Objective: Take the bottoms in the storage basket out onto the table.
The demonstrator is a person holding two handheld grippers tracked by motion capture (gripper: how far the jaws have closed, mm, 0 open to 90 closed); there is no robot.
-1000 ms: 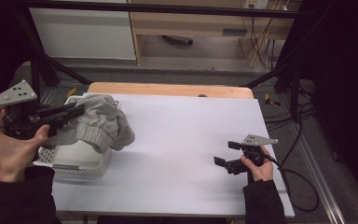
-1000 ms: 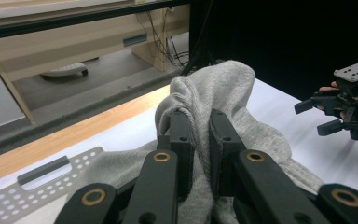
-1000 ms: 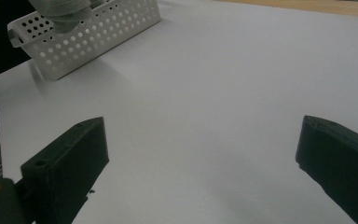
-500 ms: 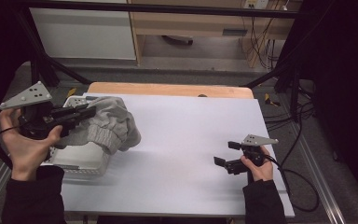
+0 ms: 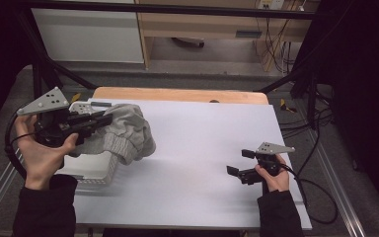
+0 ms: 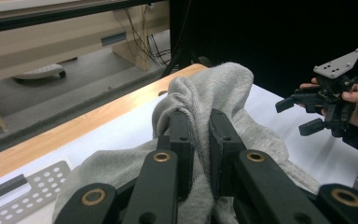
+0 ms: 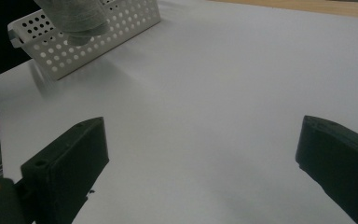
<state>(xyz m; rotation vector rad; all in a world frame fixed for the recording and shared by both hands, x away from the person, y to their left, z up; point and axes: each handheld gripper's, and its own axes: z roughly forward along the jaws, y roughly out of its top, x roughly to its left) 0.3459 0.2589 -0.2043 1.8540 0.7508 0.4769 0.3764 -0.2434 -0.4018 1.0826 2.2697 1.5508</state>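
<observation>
Two grippers show in the high view: the left gripper (image 5: 98, 121) lifts a grey garment (image 5: 126, 133) over the white basket (image 5: 96, 170); the right gripper (image 5: 237, 163) rests released on the white table (image 5: 202, 148); left gripper view: jaws clenched on the garment's fold (image 6: 200, 100); right gripper view: jaws spread wide, basket (image 7: 102, 35) far off.

Grey floor (image 5: 212, 74); wooden furniture (image 5: 202, 24) behind; cables (image 5: 271, 49); dark surroundings.
</observation>
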